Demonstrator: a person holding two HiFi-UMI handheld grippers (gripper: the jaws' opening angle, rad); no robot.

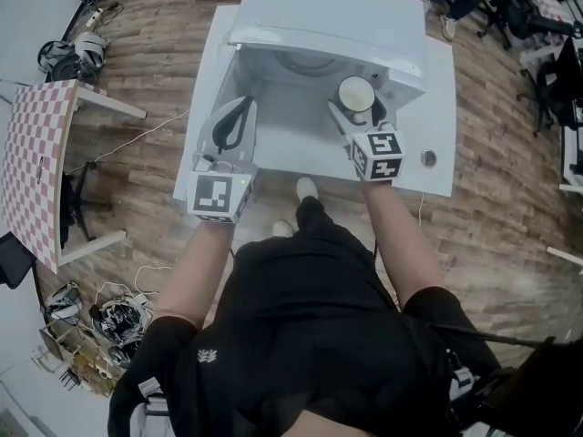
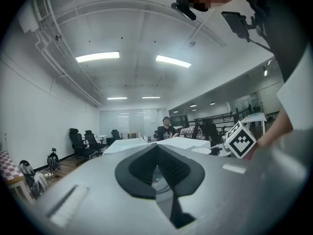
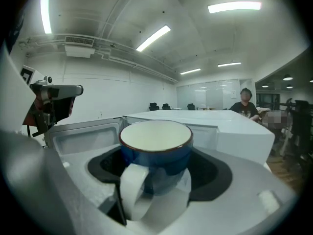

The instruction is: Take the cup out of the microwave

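Note:
A blue cup [image 1: 356, 94] with a cream inside and a white handle is clamped in my right gripper [image 1: 355, 109], which is shut on it just in front of the white microwave [image 1: 328, 25]. In the right gripper view the cup [image 3: 155, 148] stands upright between the dark pads [image 3: 215, 175], handle toward the camera. The microwave door [image 1: 212, 80] stands swung open at the left. My left gripper [image 1: 230, 124] hovers beside that door, shut with nothing in it. In the left gripper view its tips [image 2: 157, 146] meet.
The microwave stands on a white table [image 1: 437, 107] with a round cable hole [image 1: 428, 158]. A checkered table [image 1: 36, 162] is at the far left, cables and gear [image 1: 109, 321] lie on the wood floor, and office chairs [image 1: 547, 25] are at the upper right.

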